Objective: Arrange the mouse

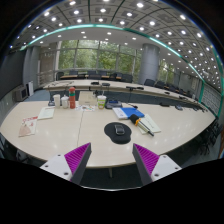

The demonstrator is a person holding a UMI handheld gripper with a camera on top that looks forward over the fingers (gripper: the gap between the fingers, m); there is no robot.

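Observation:
A round black mouse pad (118,133) lies near the front edge of the large curved table (60,135), with a dark mouse (120,129) sitting on it. My gripper (112,160) is open and empty, held back from the table, and its two purple pads (78,155) stand wide apart. The mouse and pad lie beyond the fingers, slightly right of the middle between them.
Papers and a blue book (132,114) lie beyond the pad to the right. Bottles and cups (68,100) stand at the back left, papers (28,127) at the left. Chairs and more tables (150,88) fill the room behind.

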